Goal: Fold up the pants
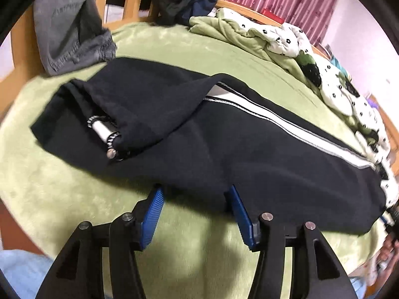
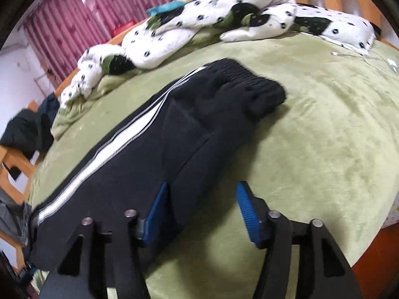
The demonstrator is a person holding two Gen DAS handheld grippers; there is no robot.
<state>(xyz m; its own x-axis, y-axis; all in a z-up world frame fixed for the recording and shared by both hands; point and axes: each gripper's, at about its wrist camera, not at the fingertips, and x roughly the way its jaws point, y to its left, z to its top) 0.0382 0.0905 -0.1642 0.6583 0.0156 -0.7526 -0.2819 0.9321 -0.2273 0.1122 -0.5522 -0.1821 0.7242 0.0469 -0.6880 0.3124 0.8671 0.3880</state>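
Note:
Black pants point(image 1: 199, 137) with a white side stripe point(image 1: 286, 122) lie lengthwise on the green blanket point(image 1: 74, 186), legs stacked. In the left wrist view the cuff end point(image 1: 74, 114) is at the left, partly turned back over itself. My left gripper point(image 1: 195, 191) stands open at the near edge of the legs, its blue pads point(image 1: 152, 216) apart and not pressing the cloth. In the right wrist view the ribbed waistband point(image 2: 249, 82) is at the far end. My right gripper point(image 2: 202, 185) is open over the pants' point(image 2: 149, 154) near edge, with cloth between the pads but not pinched.
A crumpled white spotted quilt point(image 2: 199, 25) lies along the far side of the bed. A grey garment point(image 1: 72, 32) and dark clothes point(image 1: 179, 0) hang on the wooden bed frame point(image 1: 124, 2). Pink curtains point(image 2: 74, 25) hang behind. A white cable point(image 2: 374, 59) lies on the blanket point(image 2: 324, 137).

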